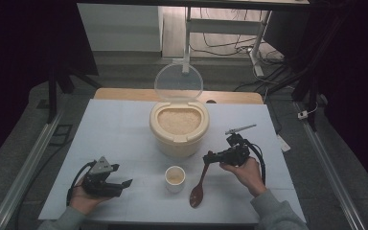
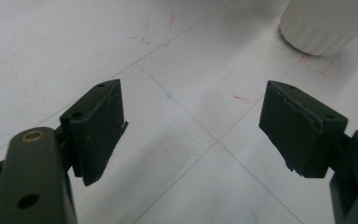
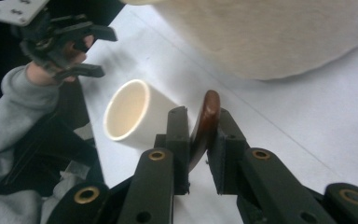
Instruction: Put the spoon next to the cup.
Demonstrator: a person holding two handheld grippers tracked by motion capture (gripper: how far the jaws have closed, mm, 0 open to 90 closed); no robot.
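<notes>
My right gripper [image 3: 196, 135] clamped the brown wooden spoon's [image 1: 199, 186] handle; the small white cup [image 1: 175, 178] stood just beside it, the cream rice bin [image 1: 178, 128] beyond. My left gripper [image 2: 193, 123] gaped, jaws apart.

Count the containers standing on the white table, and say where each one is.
2. A large cream plastic rice bin with its clear round lid flipped open stands at the table's centre back. A small white cup stands just in front of it, beside the brown wooden spoon.
</notes>
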